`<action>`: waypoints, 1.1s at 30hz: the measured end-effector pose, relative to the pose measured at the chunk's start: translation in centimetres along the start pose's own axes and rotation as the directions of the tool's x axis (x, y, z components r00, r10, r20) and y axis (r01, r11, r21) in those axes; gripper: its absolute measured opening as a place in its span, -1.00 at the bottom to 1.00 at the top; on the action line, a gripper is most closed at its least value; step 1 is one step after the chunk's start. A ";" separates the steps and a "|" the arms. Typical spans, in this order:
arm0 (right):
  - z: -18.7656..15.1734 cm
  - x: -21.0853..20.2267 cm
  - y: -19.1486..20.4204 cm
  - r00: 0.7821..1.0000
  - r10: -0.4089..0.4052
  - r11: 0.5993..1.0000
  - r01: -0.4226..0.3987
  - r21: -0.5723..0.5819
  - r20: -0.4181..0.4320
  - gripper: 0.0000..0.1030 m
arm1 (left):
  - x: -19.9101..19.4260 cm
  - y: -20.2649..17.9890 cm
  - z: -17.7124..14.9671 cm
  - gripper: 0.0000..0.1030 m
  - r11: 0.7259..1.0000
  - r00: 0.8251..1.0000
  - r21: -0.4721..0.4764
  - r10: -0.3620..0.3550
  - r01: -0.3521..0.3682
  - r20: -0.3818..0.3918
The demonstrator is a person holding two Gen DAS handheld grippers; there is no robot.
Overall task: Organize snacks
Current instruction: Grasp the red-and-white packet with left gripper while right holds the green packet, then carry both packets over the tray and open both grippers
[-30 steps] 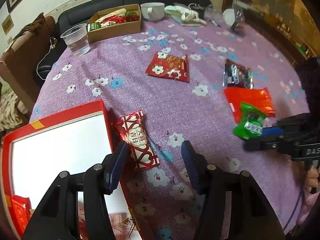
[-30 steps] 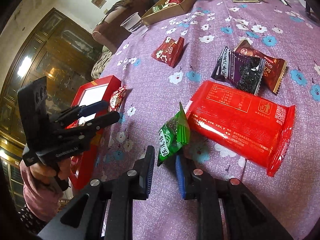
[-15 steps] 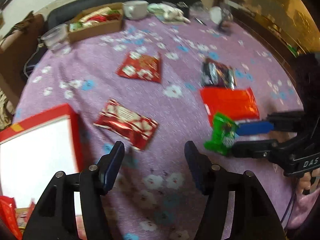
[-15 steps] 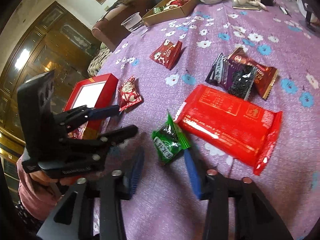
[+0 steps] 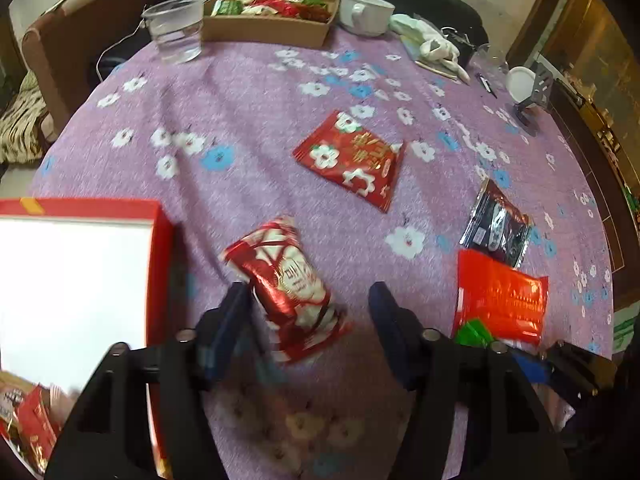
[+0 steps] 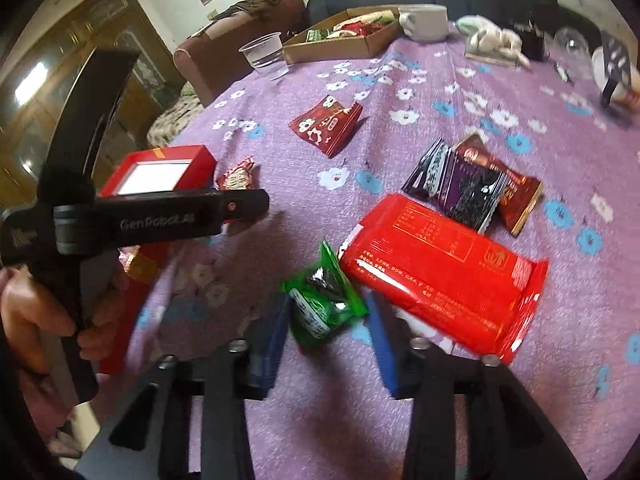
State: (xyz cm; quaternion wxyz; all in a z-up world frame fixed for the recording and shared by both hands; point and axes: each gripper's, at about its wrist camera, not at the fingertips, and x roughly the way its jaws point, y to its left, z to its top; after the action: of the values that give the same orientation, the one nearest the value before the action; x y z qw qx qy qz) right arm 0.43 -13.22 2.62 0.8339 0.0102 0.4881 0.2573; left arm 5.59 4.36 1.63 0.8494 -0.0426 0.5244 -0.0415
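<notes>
A red-and-white snack packet (image 5: 288, 276) lies on the purple flowered cloth beside the red box (image 5: 160, 240). My left gripper (image 5: 309, 292) stands over it with its jaws closing. The packet is between them, near the left finger (image 5: 236, 312) and clear of the right one. A small green packet (image 6: 320, 304) lies on the cloth against a large red pack (image 6: 440, 264). My right gripper (image 6: 327, 308) straddles the green packet with its jaws closing, and its pads do not visibly press on it. The left gripper (image 6: 240, 208) shows side-on in the right wrist view.
A red flowered packet (image 5: 352, 160) and a dark purple packet (image 5: 496, 228) lie farther out on the cloth. At the far edge stand a cardboard tray of snacks (image 5: 264, 32), a clear cup (image 5: 176, 28) and a white mug (image 5: 366, 12). A person's hand (image 6: 36, 312) holds the left gripper.
My right gripper let go of the green packet, which dropped to the cloth, and its jaws have narrowed around it again. My left gripper rolled and moved over the red-and-white packet.
</notes>
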 end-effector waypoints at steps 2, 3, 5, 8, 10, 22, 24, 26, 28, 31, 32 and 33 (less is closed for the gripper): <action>-0.1 0.1 0.3 1.000 -0.016 1.000 0.016 -0.019 0.003 -0.34 | 0.3 -0.9 0.2 -0.25 0.997 0.999 0.051 0.050 -0.051 0.021; -0.1 0.1 0.4 1.000 -0.019 0.999 0.020 -0.025 0.005 -0.36 | 0.4 -1.3 0.2 -0.35 0.994 0.997 0.083 0.068 -0.070 0.032; 0.0 0.2 0.6 1.000 -0.022 0.999 0.022 -0.032 0.006 -0.38 | 0.5 -1.8 0.2 -0.42 0.989 0.996 0.121 0.074 -0.080 0.050; -0.1 0.1 0.5 1.000 -0.011 1.000 0.012 -0.024 0.005 -0.41 | 0.3 -2.0 0.0 -0.46 0.983 0.994 0.160 0.079 -0.089 0.069; 0.0 0.1 0.3 1.000 0.001 1.000 -0.001 -0.016 0.002 -0.46 | 0.0 -1.9 -0.4 -0.53 0.981 0.995 0.175 0.073 -0.085 0.074; 0.2 -0.8 0.4 0.997 0.065 0.998 -0.065 -0.011 0.034 -0.71 | -2.4 -0.8 -4.6 -0.54 0.981 0.996 0.195 -0.005 -0.012 0.087; 0.1 -0.8 0.5 0.997 0.062 0.998 -0.061 -0.016 0.036 -0.71 | -2.9 -0.6 -5.4 -0.54 0.983 0.996 0.184 -0.021 0.004 0.087; 0.1 -0.8 0.6 0.997 0.061 0.998 -0.061 -0.016 0.038 -0.78 | -3.4 -0.5 -6.1 -0.54 0.984 0.995 0.177 -0.045 0.029 0.089; 0.2 -0.9 0.5 0.997 0.066 0.998 -0.066 -0.011 0.044 -0.79 | -3.9 -0.4 -6.6 -0.54 0.985 0.994 0.171 -0.056 0.039 0.094; 0.2 -1.1 0.7 0.996 0.072 0.997 -0.072 -0.011 0.053 -0.80 | -4.8 -0.3 -7.2 -0.54 0.984 0.991 0.166 -0.075 0.056 0.108; 0.2 -1.1 0.8 0.995 0.077 0.997 -0.077 -0.010 0.055 -0.80 | -4.9 -0.2 -7.3 -0.54 0.985 0.991 0.166 -0.076 0.057 0.111; 0.2 -1.1 0.8 0.995 0.083 0.997 -0.083 -0.008 0.056 -0.80 | -5.1 -0.2 -7.4 -0.54 0.985 0.990 0.164 -0.079 0.060 0.113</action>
State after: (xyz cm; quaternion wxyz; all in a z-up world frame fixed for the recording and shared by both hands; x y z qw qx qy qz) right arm -0.19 -12.98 3.84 0.8359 0.0353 0.4630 0.2928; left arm -3.33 4.58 2.83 0.8778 0.0050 0.4660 -0.1106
